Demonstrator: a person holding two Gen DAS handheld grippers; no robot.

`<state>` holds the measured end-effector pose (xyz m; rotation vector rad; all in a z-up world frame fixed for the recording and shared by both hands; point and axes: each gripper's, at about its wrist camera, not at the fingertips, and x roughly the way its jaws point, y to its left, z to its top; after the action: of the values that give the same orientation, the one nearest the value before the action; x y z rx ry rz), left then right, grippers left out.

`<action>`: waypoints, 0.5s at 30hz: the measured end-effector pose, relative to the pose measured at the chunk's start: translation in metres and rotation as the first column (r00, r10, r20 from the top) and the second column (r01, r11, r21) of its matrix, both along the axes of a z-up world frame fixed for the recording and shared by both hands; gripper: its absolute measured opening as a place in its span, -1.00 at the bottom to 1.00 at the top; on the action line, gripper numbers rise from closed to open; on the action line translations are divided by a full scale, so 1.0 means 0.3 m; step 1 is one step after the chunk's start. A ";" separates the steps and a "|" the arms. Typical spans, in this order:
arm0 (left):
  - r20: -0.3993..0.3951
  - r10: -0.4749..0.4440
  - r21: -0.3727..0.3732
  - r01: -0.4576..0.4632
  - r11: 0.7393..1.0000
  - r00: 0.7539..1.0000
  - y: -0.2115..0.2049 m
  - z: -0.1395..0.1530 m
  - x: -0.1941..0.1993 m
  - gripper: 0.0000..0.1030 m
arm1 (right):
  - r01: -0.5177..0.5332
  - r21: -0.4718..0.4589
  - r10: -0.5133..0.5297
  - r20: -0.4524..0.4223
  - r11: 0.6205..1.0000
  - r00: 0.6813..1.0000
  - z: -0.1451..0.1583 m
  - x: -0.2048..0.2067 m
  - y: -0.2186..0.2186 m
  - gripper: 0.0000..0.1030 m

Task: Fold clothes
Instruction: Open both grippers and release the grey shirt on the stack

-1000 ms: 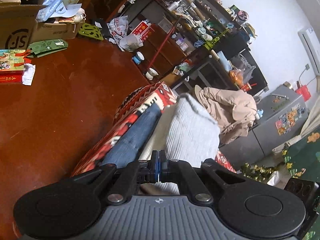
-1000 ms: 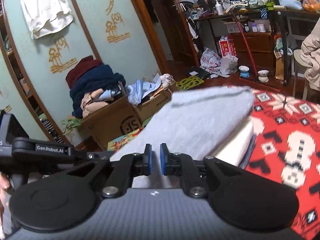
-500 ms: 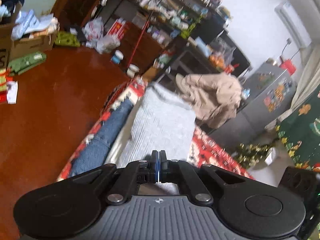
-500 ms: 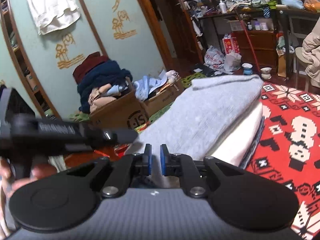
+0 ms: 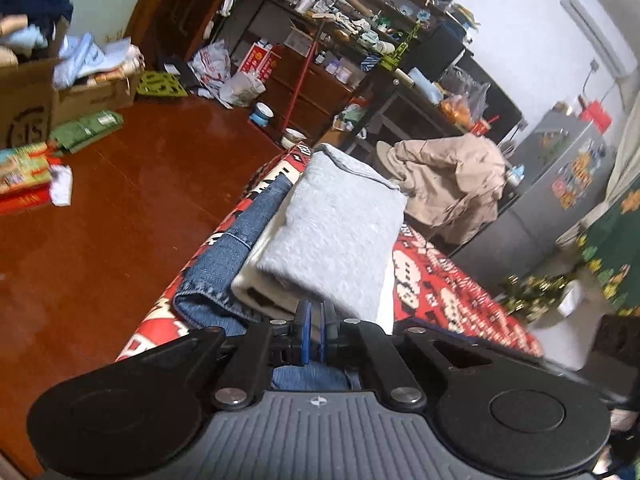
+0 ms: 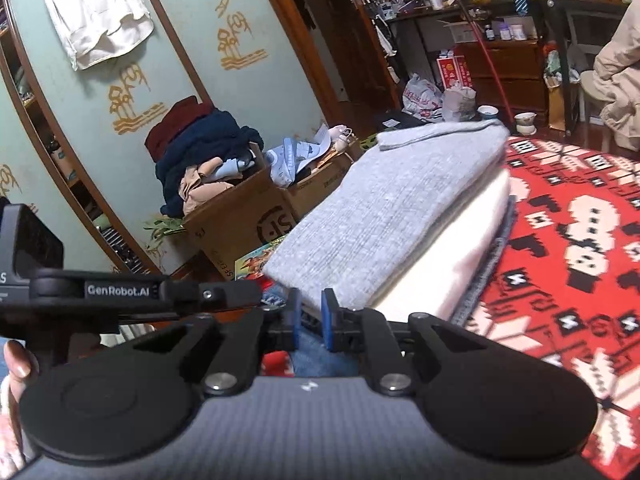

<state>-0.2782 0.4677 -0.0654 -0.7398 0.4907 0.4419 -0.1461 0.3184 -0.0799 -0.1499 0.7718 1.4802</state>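
Folded grey knit [image 5: 336, 228] tops a stack of 3, over a cream garment [image 6: 448, 256] and jeans [image 5: 232, 256] on the red patterned blanket [image 6: 568, 240]; left gripper [image 5: 315, 330] and right gripper [image 6: 311, 318] narrowly parted, empty; ease both back level, sparing the near edge

We see a red-brown wood floor [image 5: 120, 208], cluttered dark shelves [image 5: 360, 40] beside a white wall [image 5: 520, 20], cardboard boxes [image 6: 248, 216] against a green wall [image 6: 192, 52].
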 end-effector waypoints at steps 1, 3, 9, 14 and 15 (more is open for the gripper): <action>-0.012 -0.003 0.012 0.004 1.000 1.000 -0.021 0.014 -0.002 -0.94 | 0.005 -0.003 -0.005 0.005 1.000 1.000 0.017 0.000 -0.024 -0.48; -0.027 -0.002 0.039 0.003 0.999 1.000 -0.066 0.043 -0.010 -0.89 | 0.015 -0.010 -0.015 0.016 1.000 1.000 0.050 0.000 -0.073 -0.36; -0.045 0.000 0.110 0.005 0.994 0.999 -0.211 0.116 -0.040 -0.23 | 0.053 -0.040 -0.050 0.067 0.998 0.996 0.135 0.001 -0.224 -0.06; -0.083 0.012 0.164 0.002 0.986 0.996 -0.317 0.154 -0.050 0.13 | 0.109 -0.055 -0.103 0.105 0.992 0.989 0.166 -0.004 -0.353 0.25; -0.092 0.015 0.177 0.001 0.984 0.996 -0.336 0.160 -0.051 0.18 | 0.120 -0.051 -0.113 0.111 0.992 0.987 0.171 -0.007 -0.381 0.36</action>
<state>-0.2936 0.3670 -0.0175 -0.5513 0.5289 0.5212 -0.1482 0.2042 -0.0285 -0.2230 0.7237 1.3291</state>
